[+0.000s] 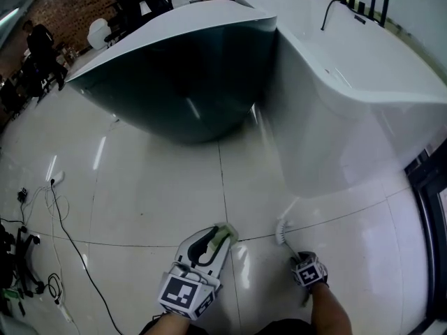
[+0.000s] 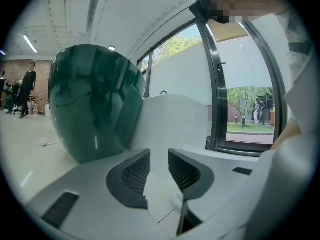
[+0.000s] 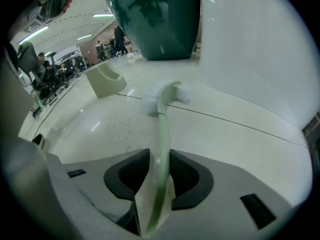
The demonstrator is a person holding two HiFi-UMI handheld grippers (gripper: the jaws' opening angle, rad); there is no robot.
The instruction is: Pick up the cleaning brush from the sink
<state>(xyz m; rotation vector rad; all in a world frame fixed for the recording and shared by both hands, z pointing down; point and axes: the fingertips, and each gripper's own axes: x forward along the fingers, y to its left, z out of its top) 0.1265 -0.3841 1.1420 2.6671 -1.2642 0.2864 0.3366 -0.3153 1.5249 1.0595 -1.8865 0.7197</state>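
- The pale green long-handled cleaning brush [image 1: 285, 237] [image 3: 162, 119] is laid on the glossy white tiled floor [image 1: 154, 194]. Its white bristle head is set near the foot of the white freestanding bathtub [image 1: 349, 117] [image 3: 250, 49].
- Its thin handle is clamped between the narrowed jaws of the right gripper [image 1: 299, 258] [image 3: 159, 171], which is pointed steeply down.
- The left gripper [image 1: 223, 236] [image 2: 159, 171] is held just left of the brush head, jaws parted with nothing between them.
- A dark green oval bathtub [image 1: 188, 82] [image 2: 90, 99] is seen beside the white one.
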